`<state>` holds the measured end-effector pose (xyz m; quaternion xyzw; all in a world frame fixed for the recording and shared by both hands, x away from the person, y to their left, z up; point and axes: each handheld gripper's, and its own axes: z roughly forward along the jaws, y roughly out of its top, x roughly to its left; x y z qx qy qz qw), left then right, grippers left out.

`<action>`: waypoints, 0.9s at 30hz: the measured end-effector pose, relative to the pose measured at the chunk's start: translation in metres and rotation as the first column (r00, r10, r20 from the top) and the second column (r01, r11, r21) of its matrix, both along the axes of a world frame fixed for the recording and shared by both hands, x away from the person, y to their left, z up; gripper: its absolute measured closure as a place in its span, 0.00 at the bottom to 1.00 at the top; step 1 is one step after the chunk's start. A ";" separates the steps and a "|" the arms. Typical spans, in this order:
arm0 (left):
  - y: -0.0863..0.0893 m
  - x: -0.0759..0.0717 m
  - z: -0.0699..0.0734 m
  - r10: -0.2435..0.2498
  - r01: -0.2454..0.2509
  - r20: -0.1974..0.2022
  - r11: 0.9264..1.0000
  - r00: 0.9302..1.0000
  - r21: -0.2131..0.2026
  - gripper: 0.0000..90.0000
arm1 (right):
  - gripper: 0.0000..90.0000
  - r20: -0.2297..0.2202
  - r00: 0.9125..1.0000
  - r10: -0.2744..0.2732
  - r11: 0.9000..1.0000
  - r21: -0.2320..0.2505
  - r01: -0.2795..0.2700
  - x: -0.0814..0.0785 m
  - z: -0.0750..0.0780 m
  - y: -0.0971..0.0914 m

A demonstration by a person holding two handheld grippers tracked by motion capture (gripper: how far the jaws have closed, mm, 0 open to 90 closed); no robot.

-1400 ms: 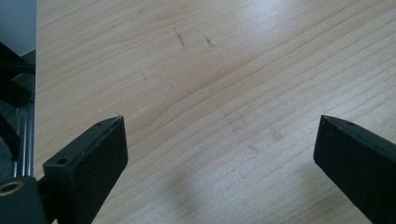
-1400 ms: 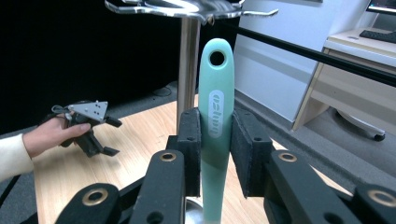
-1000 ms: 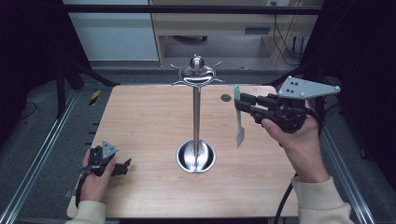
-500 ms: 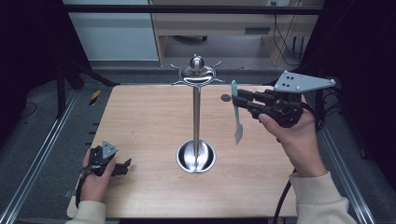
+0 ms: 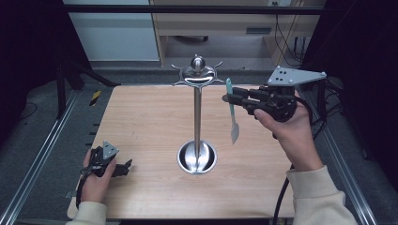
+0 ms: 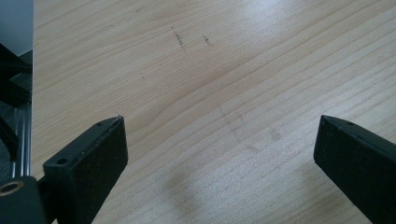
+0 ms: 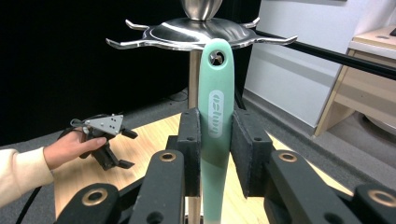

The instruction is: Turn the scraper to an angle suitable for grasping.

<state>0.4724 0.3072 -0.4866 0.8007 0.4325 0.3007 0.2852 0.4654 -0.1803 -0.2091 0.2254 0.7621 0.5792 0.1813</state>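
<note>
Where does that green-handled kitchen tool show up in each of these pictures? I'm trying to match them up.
High view: the green-handled tool hangs upright right of centre, clamped in the right gripper, beside the steel stand.
Left gripper view: bare wooden table between open jaws, no tool there.
Right gripper view: the tool's handle stands upright in the centre, between the jaws.
Shared landmark: the stand's hooked top, just behind the handle.

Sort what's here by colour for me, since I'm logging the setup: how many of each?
Silver metal: 1, the hook stand.
Mint green: 1, the utensil, clamped upright in the right gripper.
Black: 2, the right gripper and the left gripper, open and resting on the wooden table.
Total: 4 things on or over the table.
</note>
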 end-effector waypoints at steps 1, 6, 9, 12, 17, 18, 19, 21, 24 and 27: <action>0.000 0.000 0.000 0.000 0.000 0.000 1.000 1.000 0.000 0.03 | 0.83 -0.002 1.000 0.001 1.000 -0.001 -0.001 0.000 0.000 0.000; 0.000 0.000 0.000 -0.001 0.001 -0.001 1.000 1.000 0.002 0.03 | 0.83 -0.011 1.000 0.002 1.000 -0.001 -0.002 0.002 0.000 0.000; 0.000 0.000 0.000 0.000 0.000 -0.001 1.000 1.000 0.002 0.03 | 0.83 -0.015 1.000 0.009 1.000 0.002 -0.009 0.002 0.000 0.000; 0.000 0.000 0.000 0.000 0.000 -0.001 1.000 1.000 0.002 0.03 | 0.83 -0.017 1.000 0.010 1.000 0.001 -0.010 0.002 0.000 0.000; 0.000 0.000 0.000 -0.001 0.001 -0.001 1.000 1.000 0.003 0.03 | 0.83 -0.019 1.000 0.017 1.000 0.001 -0.017 0.002 0.001 0.002; 0.000 0.000 0.000 -0.001 0.001 -0.001 1.000 1.000 0.002 0.03 | 0.83 -0.020 1.000 0.018 1.000 0.001 -0.018 0.002 0.001 0.002; 0.000 0.000 0.000 -0.001 0.001 -0.001 1.000 1.000 0.002 0.03 | 0.83 -0.020 1.000 0.018 1.000 0.000 -0.018 0.003 0.000 0.002; 0.000 0.000 0.000 0.000 0.000 0.000 1.000 1.000 0.001 0.03 | 0.83 -0.022 1.000 0.016 1.000 -0.003 -0.017 0.003 0.000 0.002; 0.000 0.000 0.000 0.001 -0.001 0.000 1.000 1.000 0.001 0.03 | 0.83 -0.026 1.000 0.010 1.000 -0.007 -0.011 0.004 0.000 0.003; 0.000 0.000 0.000 0.000 0.000 -0.001 1.000 1.000 0.001 0.03 | 0.83 -0.028 1.000 0.011 1.000 -0.010 -0.012 0.004 -0.001 0.004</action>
